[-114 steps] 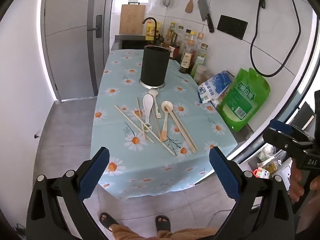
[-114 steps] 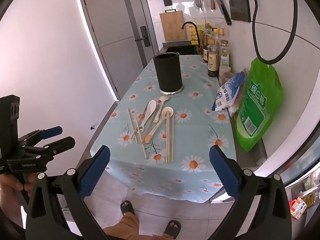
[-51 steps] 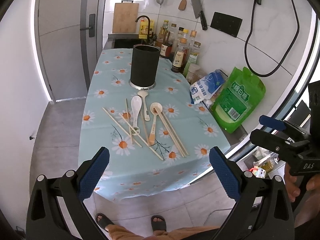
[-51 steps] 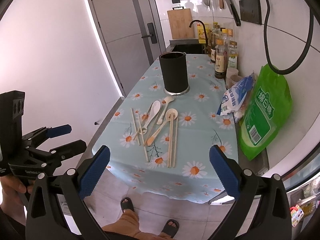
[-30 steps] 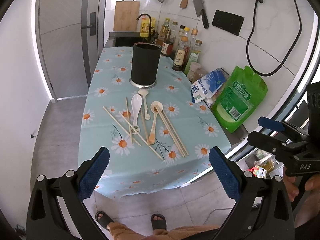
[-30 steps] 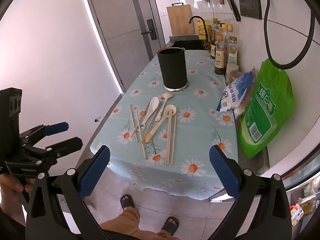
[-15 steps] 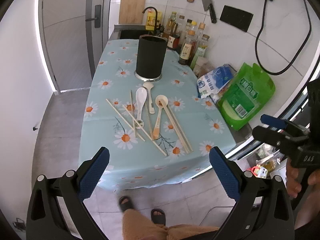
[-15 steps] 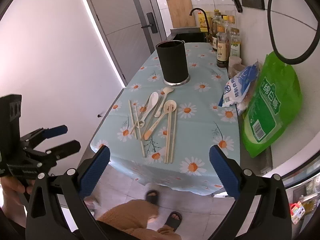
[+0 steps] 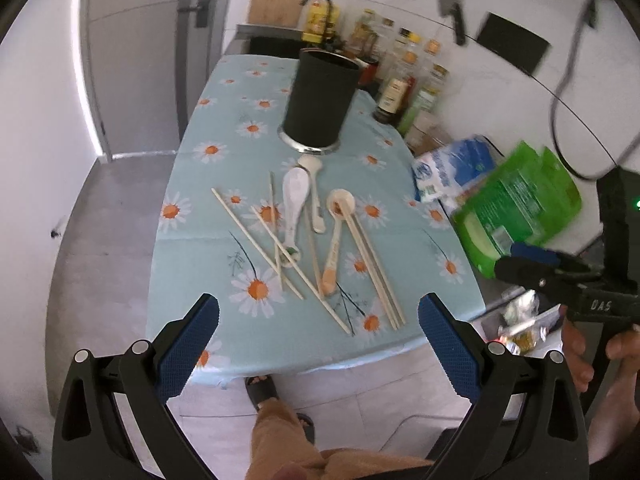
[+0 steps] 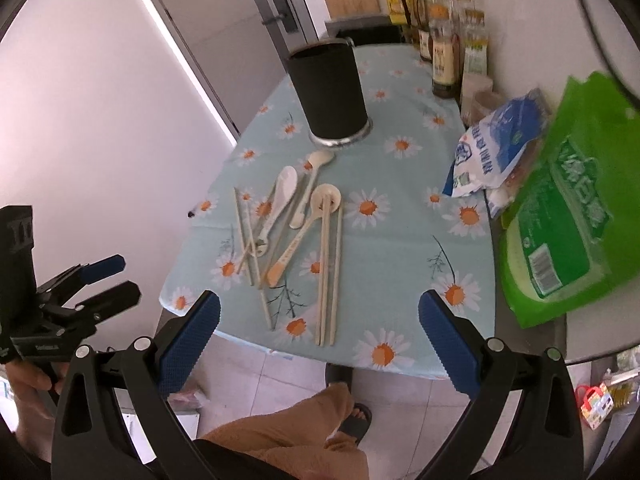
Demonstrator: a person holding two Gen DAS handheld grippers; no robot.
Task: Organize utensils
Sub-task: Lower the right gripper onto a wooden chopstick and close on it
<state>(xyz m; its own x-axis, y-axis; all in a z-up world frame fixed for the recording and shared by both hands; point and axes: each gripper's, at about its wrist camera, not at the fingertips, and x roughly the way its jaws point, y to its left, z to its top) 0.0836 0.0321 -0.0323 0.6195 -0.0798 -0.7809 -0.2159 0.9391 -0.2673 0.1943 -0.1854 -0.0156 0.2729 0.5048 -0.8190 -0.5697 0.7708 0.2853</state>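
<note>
On the daisy tablecloth [image 9: 208, 216]: spoons [image 9: 296, 196] and chopsticks [image 9: 372, 264] scattered before a black holder [image 9: 320, 104].
Left gripper [image 9: 318, 336] and right gripper [image 10: 319, 334] hover wide apart, empty.

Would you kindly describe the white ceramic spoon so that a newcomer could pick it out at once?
Start at the tall black utensil holder standing on the daisy tablecloth. Just in front of it lies a cluster of spoons and chopsticks; the white spoon is the left one of the three. It alone is glossy white with a broad, deep bowl, whereas its two neighbours are matte beige.
</note>
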